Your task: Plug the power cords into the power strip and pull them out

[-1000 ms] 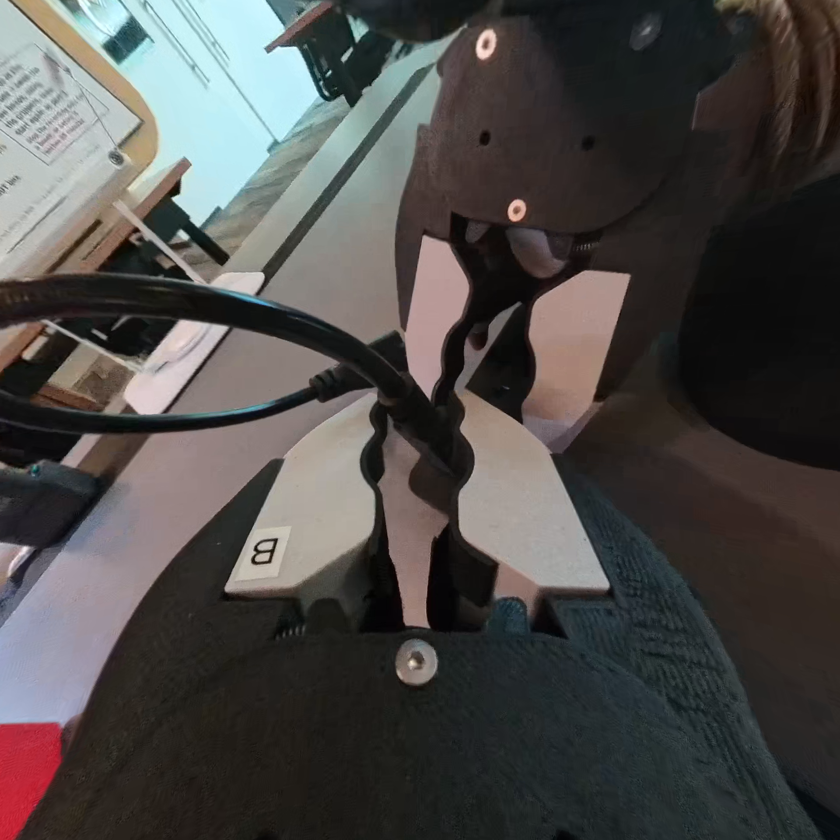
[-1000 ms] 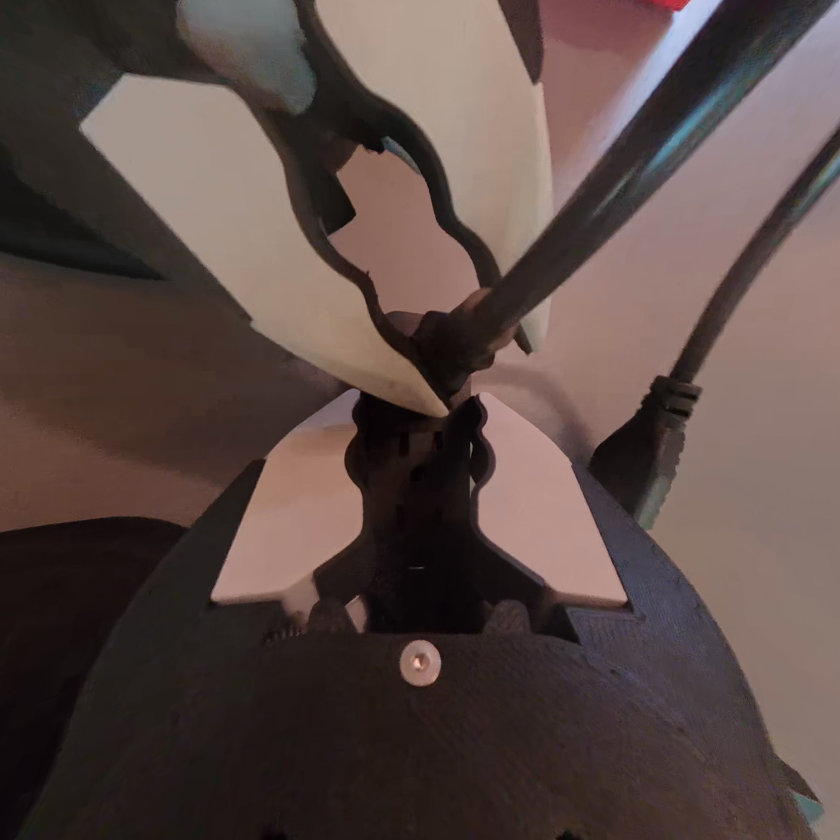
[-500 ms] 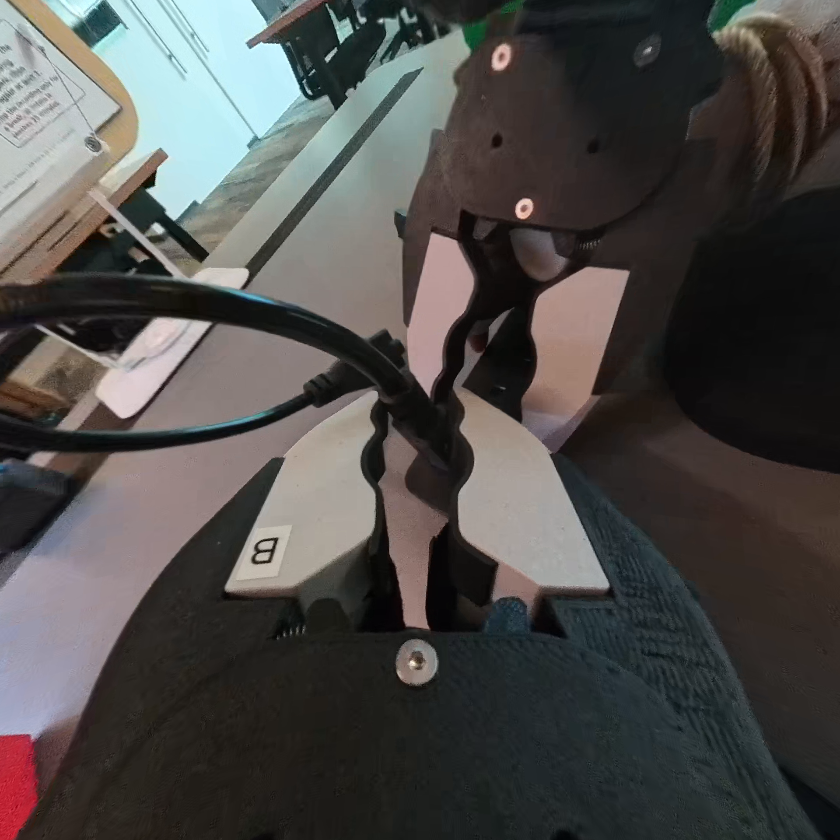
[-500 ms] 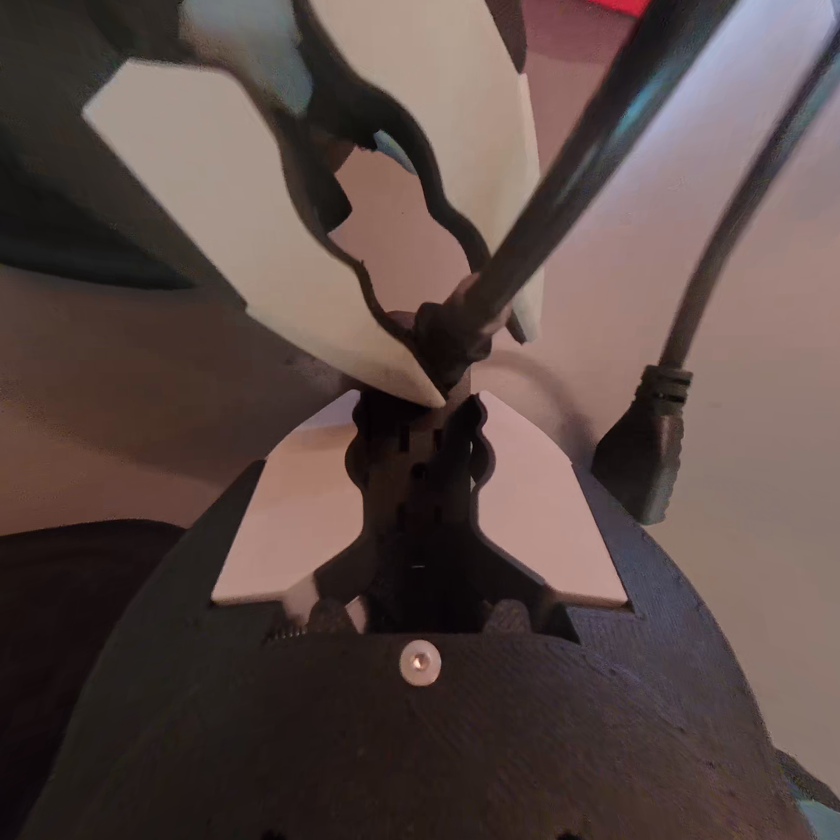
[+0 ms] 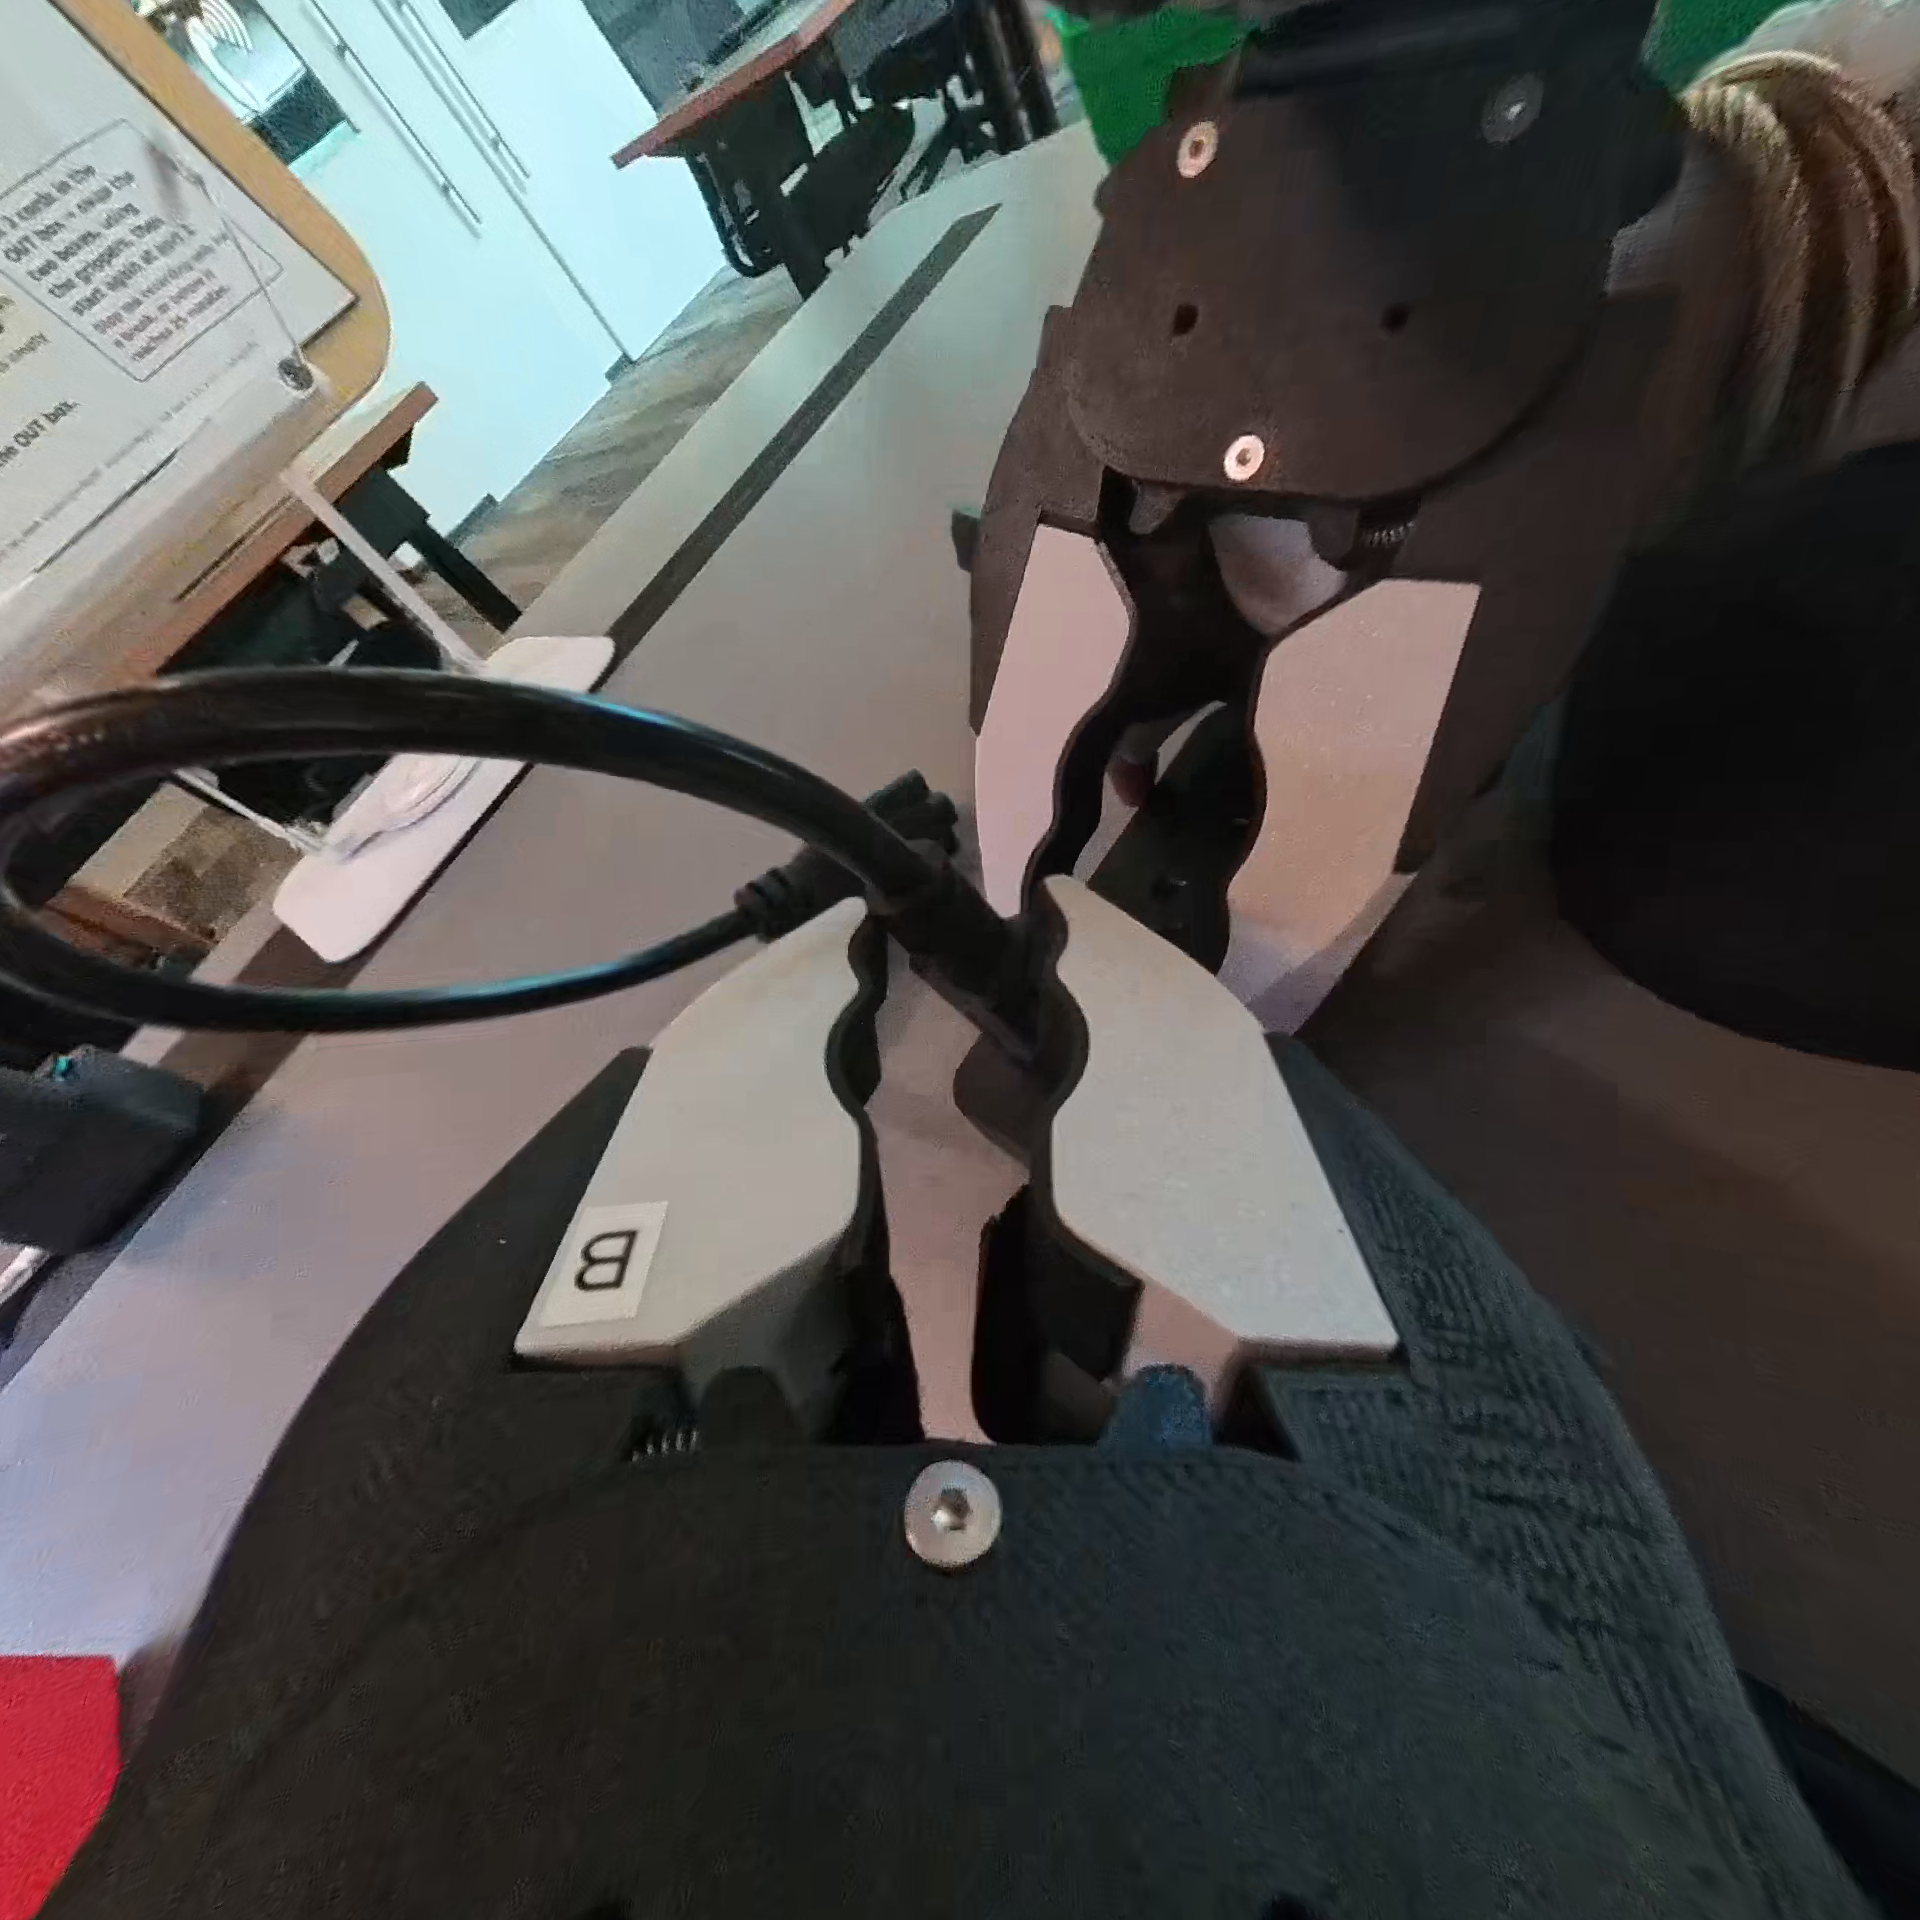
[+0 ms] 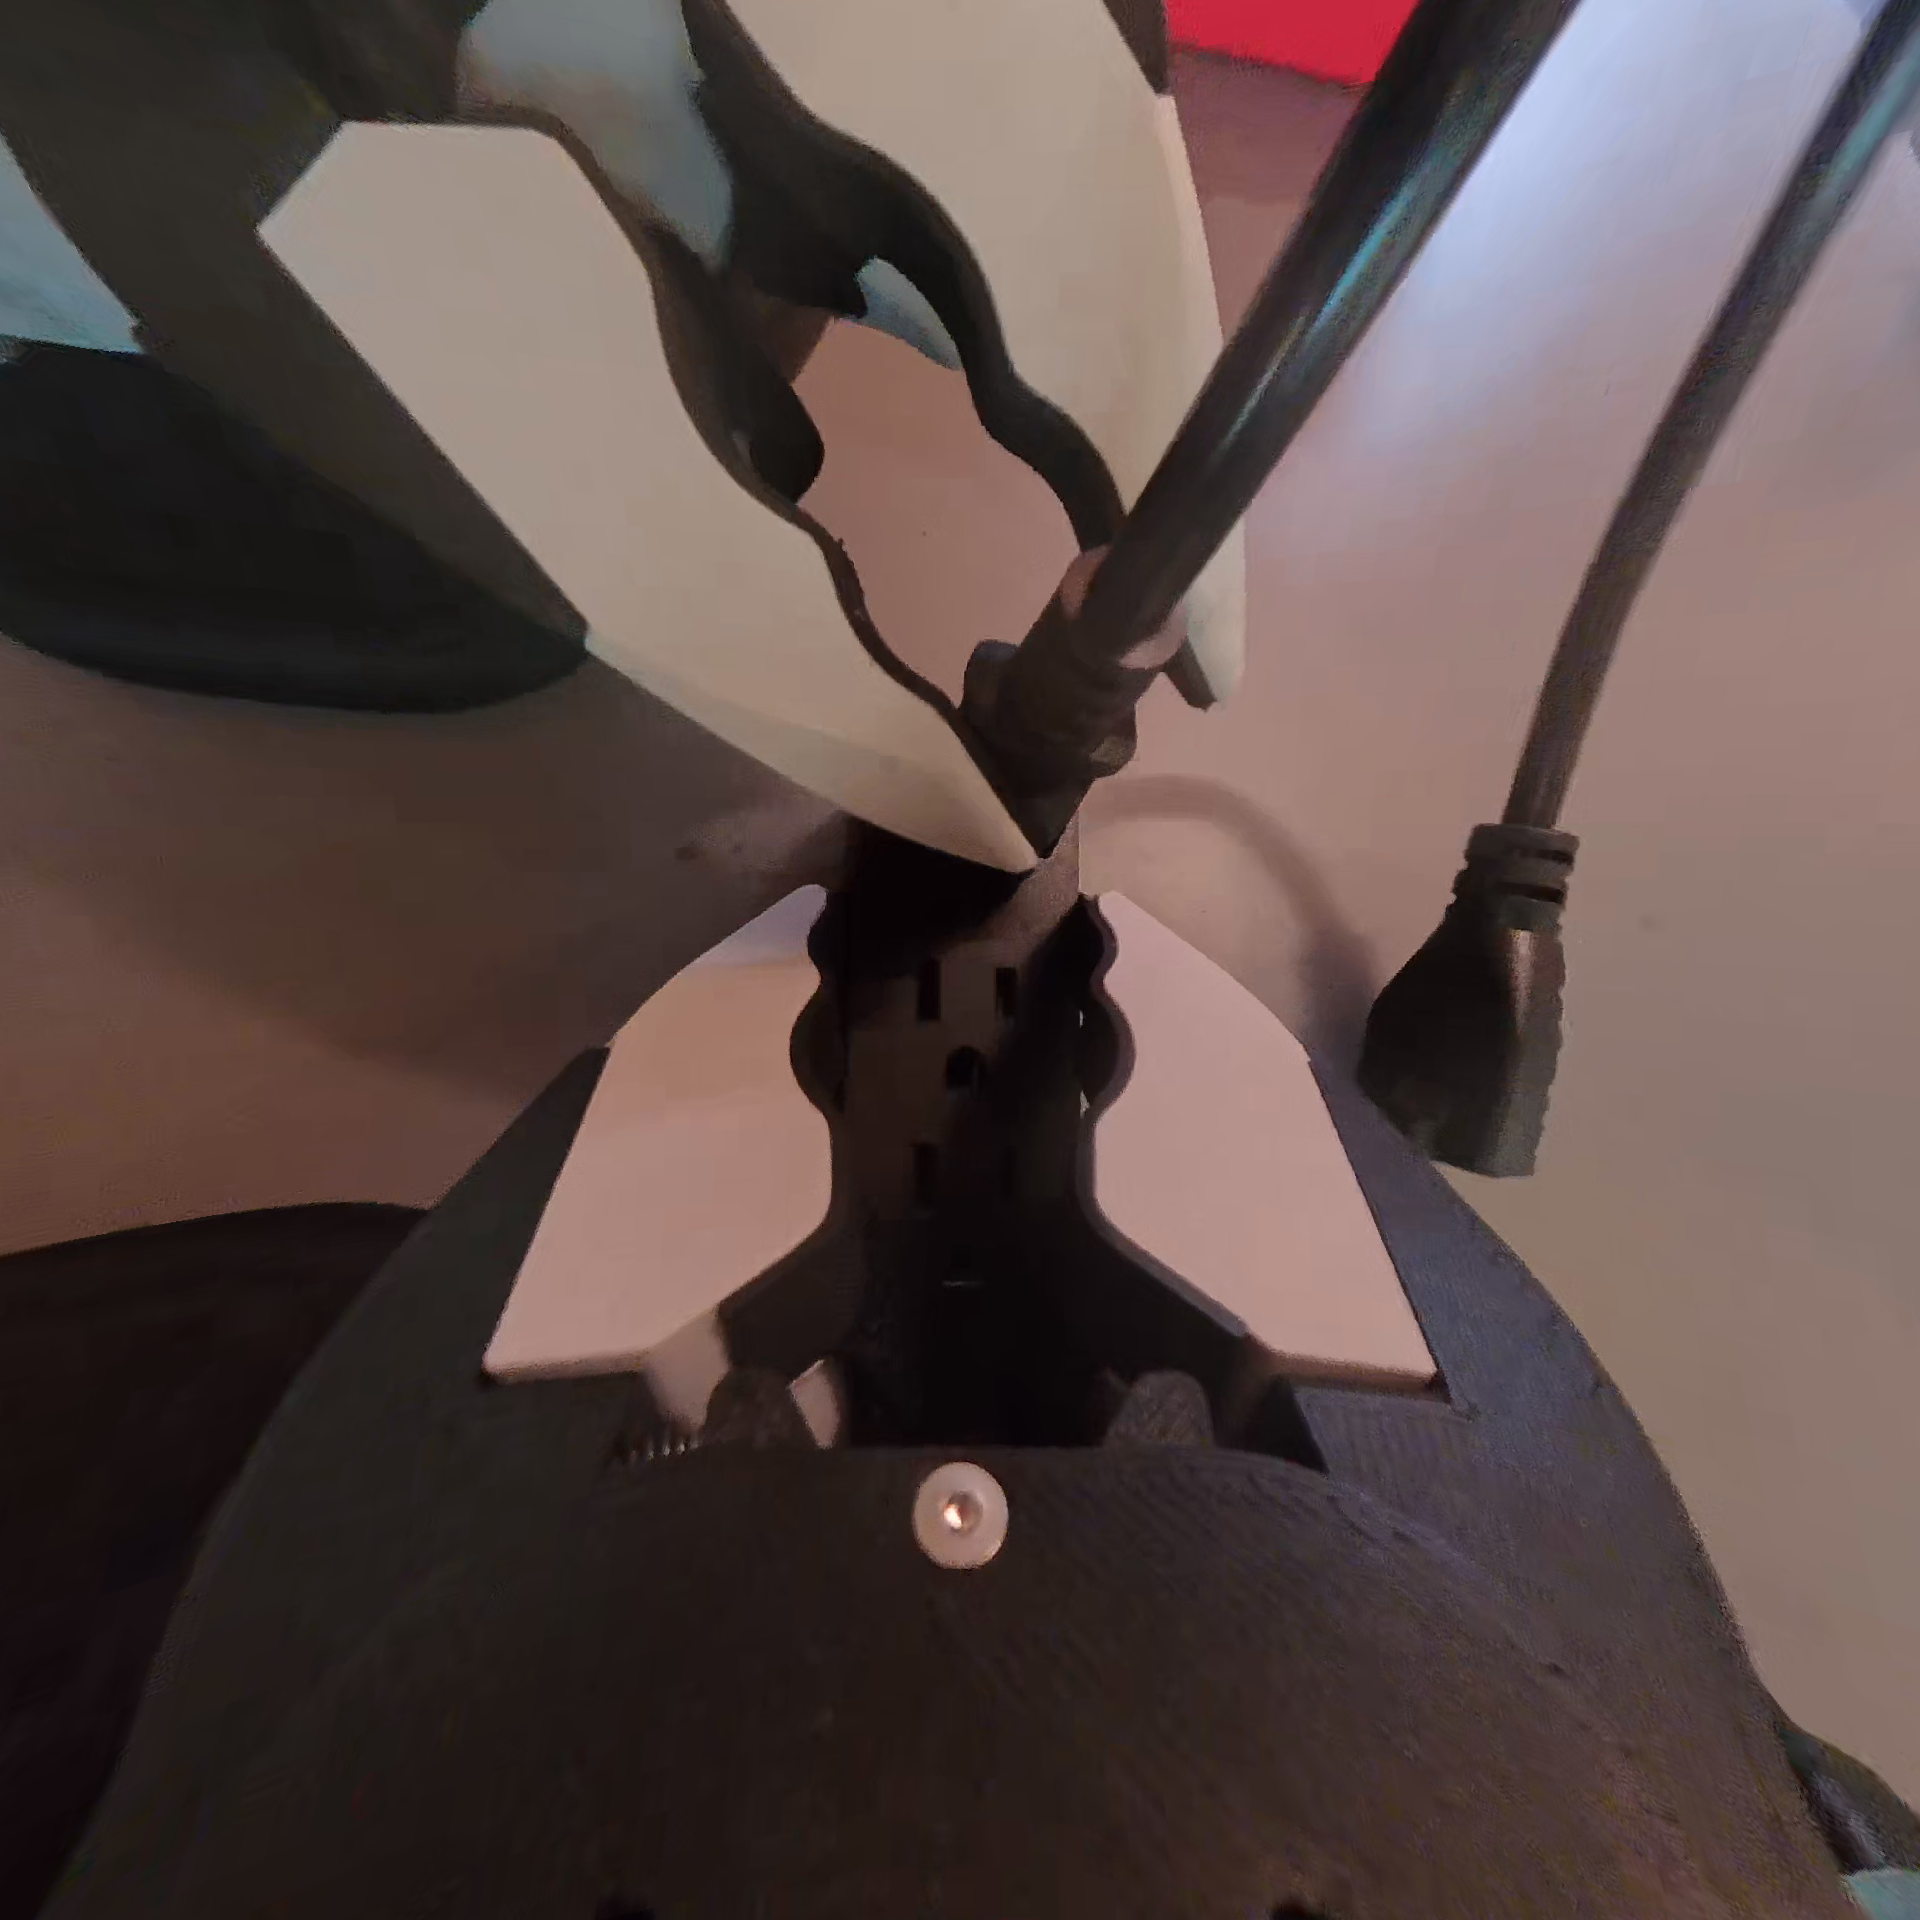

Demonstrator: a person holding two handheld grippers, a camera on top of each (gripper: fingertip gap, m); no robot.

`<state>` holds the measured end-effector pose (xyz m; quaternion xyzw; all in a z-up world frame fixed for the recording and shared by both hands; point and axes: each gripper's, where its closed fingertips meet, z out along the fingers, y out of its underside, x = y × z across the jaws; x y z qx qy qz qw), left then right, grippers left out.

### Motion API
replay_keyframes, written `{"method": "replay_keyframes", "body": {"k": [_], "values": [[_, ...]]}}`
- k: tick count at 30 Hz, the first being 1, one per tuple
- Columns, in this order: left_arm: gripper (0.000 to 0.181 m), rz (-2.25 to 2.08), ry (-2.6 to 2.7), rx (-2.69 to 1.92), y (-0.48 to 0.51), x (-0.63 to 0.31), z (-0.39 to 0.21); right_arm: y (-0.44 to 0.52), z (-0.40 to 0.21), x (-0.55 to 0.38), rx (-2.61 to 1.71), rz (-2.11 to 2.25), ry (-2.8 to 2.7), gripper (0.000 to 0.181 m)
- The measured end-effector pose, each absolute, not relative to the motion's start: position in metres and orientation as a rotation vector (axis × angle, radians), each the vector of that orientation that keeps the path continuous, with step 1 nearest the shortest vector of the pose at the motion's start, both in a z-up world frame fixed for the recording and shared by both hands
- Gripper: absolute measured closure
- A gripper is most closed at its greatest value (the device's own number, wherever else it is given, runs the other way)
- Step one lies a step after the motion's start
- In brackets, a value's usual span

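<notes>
Left wrist view: left gripper (image 5: 961,997) fingers clamped on the black plug (image 5: 992,1039) at its stiff strain relief; thick cord (image 5: 468,717) springy, best held at the rigid plug body.

Right wrist view: right gripper (image 6: 956,997) fingers pinching the black power strip (image 6: 951,1029), sockets showing; second plug (image 6: 1465,1060) resting just beside on the surface (image 6: 1714,727).

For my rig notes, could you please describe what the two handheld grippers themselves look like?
Both are alike. The left gripper has a rough-textured black body, a silver screw at its centre, and two flat pale grey fingers with wavy black inner edges; one finger carries a small white sticker. The right gripper matches it, with pale fingers and no sticker visible.
</notes>
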<state>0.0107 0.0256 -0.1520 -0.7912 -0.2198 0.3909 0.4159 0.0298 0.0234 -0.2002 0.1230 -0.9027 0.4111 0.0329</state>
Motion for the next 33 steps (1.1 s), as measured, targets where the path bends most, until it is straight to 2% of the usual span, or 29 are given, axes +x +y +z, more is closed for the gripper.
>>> {"method": "replay_keyframes", "body": {"k": [4, 7, 12, 15, 19, 24, 29, 33], "values": [[0.155, 1.072, -0.479, -2.034, 0.034, 0.014, -0.157, 0.026, -0.204, 0.031, 0.419, 1.237, -2.779, 0.137], [0.154, 0.956, -0.455, -2.029, 0.034, 0.019, -0.158, 0.032, -0.204, 0.034, 0.381, 1.271, -2.798, 0.137], [0.156, 0.922, -0.635, -1.994, 0.025, 0.011, -0.159, 0.021, -0.205, 0.026, 0.337, 1.202, -2.796, 0.137], [0.156, 1.061, -0.585, -2.036, 0.031, 0.011, -0.160, 0.025, -0.206, 0.025, 0.363, 1.189, -2.769, 0.137], [0.155, 0.942, -0.587, -2.016, 0.028, 0.012, -0.159, 0.028, -0.205, 0.028, 0.334, 1.233, -2.775, 0.137], [0.155, 1.112, -0.544, -2.075, 0.032, 0.009, -0.160, 0.026, -0.206, 0.024, 0.373, 1.160, -2.769, 0.137], [0.155, 0.949, -0.605, -2.011, 0.026, 0.009, -0.159, 0.027, -0.206, 0.028, 0.337, 1.221, -2.788, 0.136], [0.155, 1.092, -0.546, -2.069, 0.031, 0.007, -0.159, 0.027, -0.207, 0.025, 0.392, 1.134, -2.768, 0.137]]}}
